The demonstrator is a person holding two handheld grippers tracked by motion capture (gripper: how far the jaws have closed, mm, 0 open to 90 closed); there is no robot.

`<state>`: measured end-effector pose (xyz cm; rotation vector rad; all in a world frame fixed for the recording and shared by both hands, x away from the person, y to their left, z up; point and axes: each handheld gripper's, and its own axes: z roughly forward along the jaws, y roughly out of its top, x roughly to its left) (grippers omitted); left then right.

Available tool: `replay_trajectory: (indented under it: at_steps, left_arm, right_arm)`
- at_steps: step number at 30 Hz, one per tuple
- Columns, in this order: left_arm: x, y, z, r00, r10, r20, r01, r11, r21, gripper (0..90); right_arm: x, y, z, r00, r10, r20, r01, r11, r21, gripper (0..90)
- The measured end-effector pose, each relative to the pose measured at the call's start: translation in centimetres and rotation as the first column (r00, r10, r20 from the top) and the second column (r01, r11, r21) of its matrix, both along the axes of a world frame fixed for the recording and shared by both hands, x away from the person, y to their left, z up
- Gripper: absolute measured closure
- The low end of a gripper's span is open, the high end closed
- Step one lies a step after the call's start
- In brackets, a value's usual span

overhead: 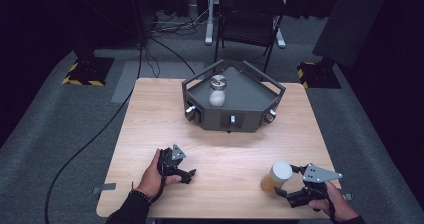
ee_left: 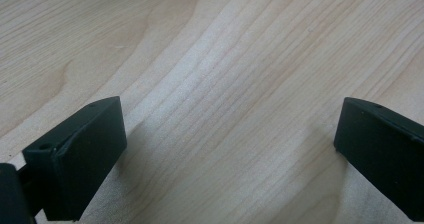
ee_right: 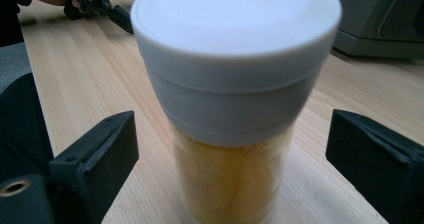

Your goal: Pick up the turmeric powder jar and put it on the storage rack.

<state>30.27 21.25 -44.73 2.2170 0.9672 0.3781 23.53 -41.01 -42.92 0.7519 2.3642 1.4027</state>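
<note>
1. Near the table's (overhead: 150,109) front edge, at about 5 o'clock in the high view, a jar of yellow powder (overhead: 276,178) with a white cap was seen standing upright on the wood.
2. The right gripper (overhead: 283,190) was placed around it; in the right gripper view the jar (ee_right: 235,109) was between the jaws with a gap visible on each side, so no grip was recorded yet.
3. The left gripper (overhead: 190,175) was resting at about 7 o'clock, well apart from the jar, jaws spread wide over bare wood, nothing held.
4. A dark tray (overhead: 250,101) was noted at 12 o'clock, with a second jar (overhead: 218,90) of white contents inside.
5. Handling judgement: the jar was taken to be rigid, smooth-walled and probably slippery, light to moderate in weight, and somewhat top-heavy under its broad cap.
6. Hold was judged best on the straight body just below the cap, squarely from both sides; a grip on the wider cap might tip or slide it.
</note>
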Motion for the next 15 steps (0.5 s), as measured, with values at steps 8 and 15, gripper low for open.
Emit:
replay_trajectory:
  at_steps: [8, 15]
  left_arm:
    - [0.0, -0.03, 0.02, 1.0, 0.002, -0.001, -0.002, 1.0, 0.001, 0.0]
    - [0.01, -0.03, 0.02, 1.0, 0.002, -0.001, -0.002, 1.0, 0.001, 0.0]
  right_arm:
    - [-0.45, 0.49, -0.54, 0.9991, -0.011, 0.041, 0.01, 0.9994, 0.034, 24.4]
    - [-0.62, 0.81, -0.64, 0.9984, -0.027, 0.049, 0.024, 0.9986, 0.047, 32.9]
